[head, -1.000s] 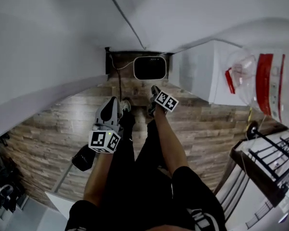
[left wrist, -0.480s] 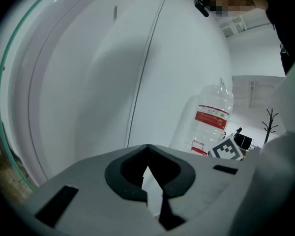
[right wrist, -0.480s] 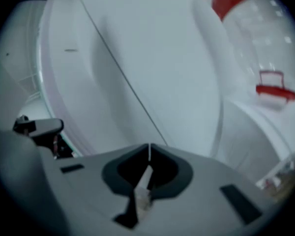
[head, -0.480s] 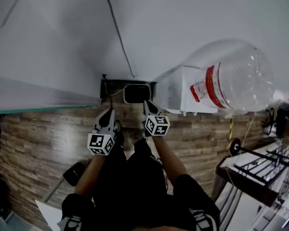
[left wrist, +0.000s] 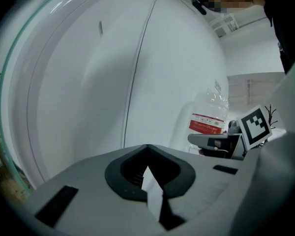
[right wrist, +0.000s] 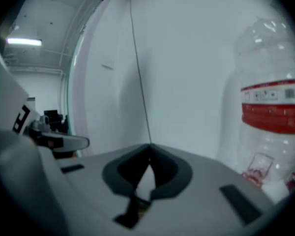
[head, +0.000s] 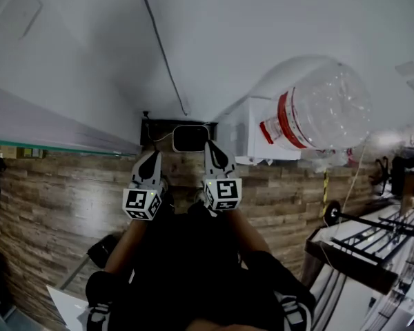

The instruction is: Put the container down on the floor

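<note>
Container (head: 317, 105): big clear plastic bottle, ribbed walls, domed end, red label band. Sits on a smooth white cabinet (head: 243, 138) at far right, up off the brown wood-plank floor (head: 62, 198). Long axis upright in both gripper views, dome end up; lower end not visible. L gripper (head: 150, 163) & R gripper (head: 214, 154): grey jaws w/ dark pads, pressed together, nothing btwn them. They're side by side near the wall, well apart from the bottle.

Head view looks down over the legs (head: 193, 267); both gripper views face the wall (head: 228, 40), all share the jug (head: 317, 112).
</note>
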Tool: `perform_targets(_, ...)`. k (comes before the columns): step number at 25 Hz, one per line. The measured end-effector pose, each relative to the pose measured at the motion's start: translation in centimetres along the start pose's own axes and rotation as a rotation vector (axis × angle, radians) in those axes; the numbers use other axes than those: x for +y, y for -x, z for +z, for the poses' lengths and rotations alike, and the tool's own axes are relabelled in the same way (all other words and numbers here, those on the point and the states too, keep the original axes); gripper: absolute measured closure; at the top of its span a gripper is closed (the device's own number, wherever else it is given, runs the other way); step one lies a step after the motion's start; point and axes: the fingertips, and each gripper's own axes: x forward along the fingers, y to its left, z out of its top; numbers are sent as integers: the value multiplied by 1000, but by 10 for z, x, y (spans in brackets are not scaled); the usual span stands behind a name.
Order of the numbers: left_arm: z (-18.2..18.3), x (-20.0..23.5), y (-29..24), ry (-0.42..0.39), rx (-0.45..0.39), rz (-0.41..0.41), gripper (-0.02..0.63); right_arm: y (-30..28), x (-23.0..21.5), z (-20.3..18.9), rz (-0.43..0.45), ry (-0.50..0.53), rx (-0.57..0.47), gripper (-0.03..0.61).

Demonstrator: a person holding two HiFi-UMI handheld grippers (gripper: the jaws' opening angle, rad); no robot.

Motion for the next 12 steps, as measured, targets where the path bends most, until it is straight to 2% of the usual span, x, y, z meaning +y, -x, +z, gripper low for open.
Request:
perform_targets(5, 25, -12, 10, -25, -47, 1, 588, 27, 13, 31, 18, -12, -88, 545)
perform_targets(8, 36, -22, 19, -55, -80, 9, 588, 42, 18, 37, 36, -31, -93, 545)
perform_targets(12, 36, -26, 23, -63, -93, 9, 586, 53, 22, 26, 37, -48, -62, 545)
